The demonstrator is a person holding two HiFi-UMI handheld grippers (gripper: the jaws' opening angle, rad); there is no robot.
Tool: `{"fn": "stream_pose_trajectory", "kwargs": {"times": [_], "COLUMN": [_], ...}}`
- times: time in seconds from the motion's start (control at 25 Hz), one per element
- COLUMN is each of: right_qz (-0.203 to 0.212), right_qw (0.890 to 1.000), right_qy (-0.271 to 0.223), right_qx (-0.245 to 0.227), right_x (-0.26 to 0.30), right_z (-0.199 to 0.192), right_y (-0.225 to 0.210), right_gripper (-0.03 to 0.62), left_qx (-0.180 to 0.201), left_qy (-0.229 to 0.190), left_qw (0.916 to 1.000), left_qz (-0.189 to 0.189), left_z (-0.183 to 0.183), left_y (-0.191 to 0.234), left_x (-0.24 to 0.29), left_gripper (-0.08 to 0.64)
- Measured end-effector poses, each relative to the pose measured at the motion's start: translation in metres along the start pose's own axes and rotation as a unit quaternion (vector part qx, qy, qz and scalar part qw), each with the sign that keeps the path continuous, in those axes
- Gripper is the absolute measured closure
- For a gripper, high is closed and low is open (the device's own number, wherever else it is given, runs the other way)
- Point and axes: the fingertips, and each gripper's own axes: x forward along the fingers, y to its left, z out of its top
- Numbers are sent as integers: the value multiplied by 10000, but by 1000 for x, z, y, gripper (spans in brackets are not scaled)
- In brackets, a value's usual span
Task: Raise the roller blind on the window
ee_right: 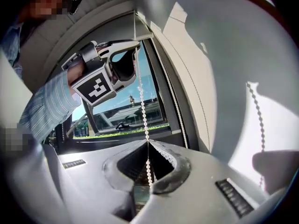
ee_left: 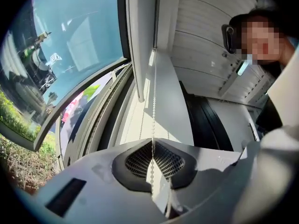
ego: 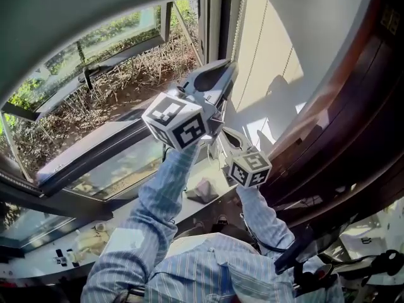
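Head view, setting: we look steeply down on two striped sleeves reaching up to a window whose pane is swung outward over dry brush.
Head view, blind: the cream blind hangs at the right of the window, and its bead chain runs down along the blind's left edge.
Head view, left gripper: the left gripper is the upper one, with its tips at the chain and its marker cube turned toward us.
Head view, right gripper: the right gripper sits just below the left one, nearer the sill. A crumpled cloth lies on that sill.
Left gripper view, jaws: we see the left gripper with its jaws brought fully together on the chain. The chain passes between the ribbed pads and rises taut beside the white frame.
Left gripper view, surroundings: glass and blue sky fill the left half.
Right gripper view, jaws: the right gripper is likewise clamped tight on the chain, and a few beads show below the pinch inside the notch.
Right gripper view, above: the chain climbs straight to the left gripper, which pinches it higher up.
Right gripper view, blind: the blind stands just right of the chain, and a bead shadow falls on the sunlit surface farther right.
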Motion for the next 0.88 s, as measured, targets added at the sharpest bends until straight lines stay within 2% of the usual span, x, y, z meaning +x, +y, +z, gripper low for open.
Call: {"fn": "stream_pose_trajectory", "kwargs": {"times": [0.08, 0.16, 0.24, 0.32, 0.44, 0.52, 0.6, 0.68, 0.72, 0.8, 0.88], "right_qz": [-28, -139, -258, -380, -576, -564, -467, -403, -377, -363, -314], "right_qw": [9996, 9969, 9893, 9750, 9426, 9237, 9179, 9216, 9286, 9513, 9737], "right_qy": [258, 702, 1348, 2114, 3221, 3710, 3888, 3833, 3664, 3023, 2214], "right_qx": [124, 314, 486, 568, 660, 774, 640, 464, 450, 486, 427], "right_x": [1, -2, -10, -23, -53, -71, -80, -79, -75, -62, -51], "right_z": [-22, -59, -110, -172, -258, -293, -303, -291, -276, -227, -155], "right_y": [-2, -10, -18, -27, -36, -34, -30, -27, -27, -28, -25], "right_gripper": [583, 583, 583, 583, 583, 583, 581, 581, 576, 556, 529], "left_qx": [-31, -322, -606, -852, -1335, -1587, -1649, -1511, -1437, -1415, -1444], "left_qy": [233, 584, 1085, 1660, 2334, 2545, 2560, 2603, 2632, 2614, 2550], "left_qw": [9997, 9976, 9916, 9809, 9602, 9499, 9475, 9481, 9483, 9488, 9497], "left_qz": [69, 171, 355, 547, 754, 874, 970, 1023, 1036, 1069, 1102], "left_z": [-21, -56, -106, -165, -249, -284, -295, -294, -294, -293, -292], "left_y": [3, 11, 21, 28, 26, 22, 23, 28, 33, 40, 43], "left_x": [-7, -17, -36, -62, -102, -120, -128, -130, -130, -132, -135], "left_gripper": [551, 551, 551, 551, 551, 551, 551, 551, 551, 551, 551]}}
